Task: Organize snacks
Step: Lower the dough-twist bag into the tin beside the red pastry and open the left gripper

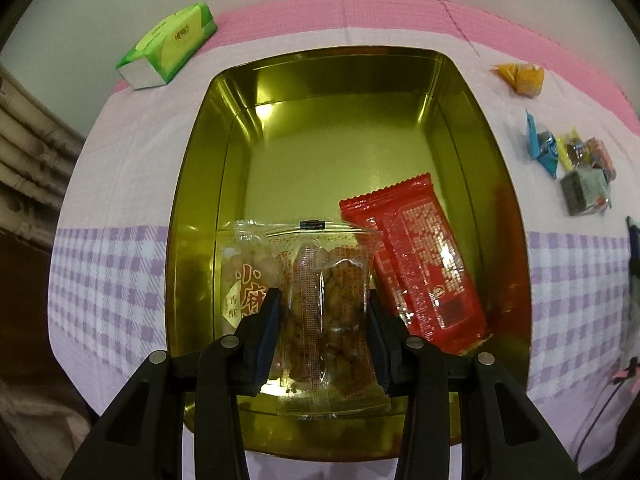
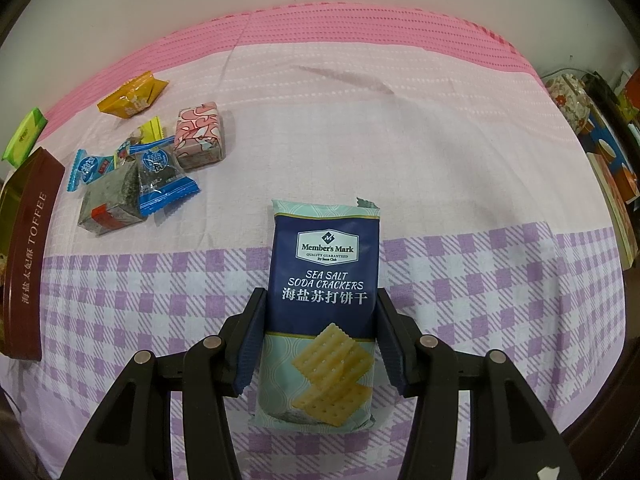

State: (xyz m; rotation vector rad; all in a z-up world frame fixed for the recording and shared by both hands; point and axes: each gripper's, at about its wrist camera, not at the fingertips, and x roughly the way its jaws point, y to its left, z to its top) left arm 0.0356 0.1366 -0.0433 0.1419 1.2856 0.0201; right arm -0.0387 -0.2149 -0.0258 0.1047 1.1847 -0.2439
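A gold-lined tin (image 1: 240,152) holds a red wrapper (image 1: 416,256), the soda cracker pack (image 2: 324,280) is navy over pale mint, and the bedsheet (image 2: 460,160) runs pink above, lilac-and-white checked below.

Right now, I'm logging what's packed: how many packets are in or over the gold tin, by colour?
Clear snack packets: 2, one in the left gripper, one beside it
Red packet: 1
Total in or over the gold tin: 3
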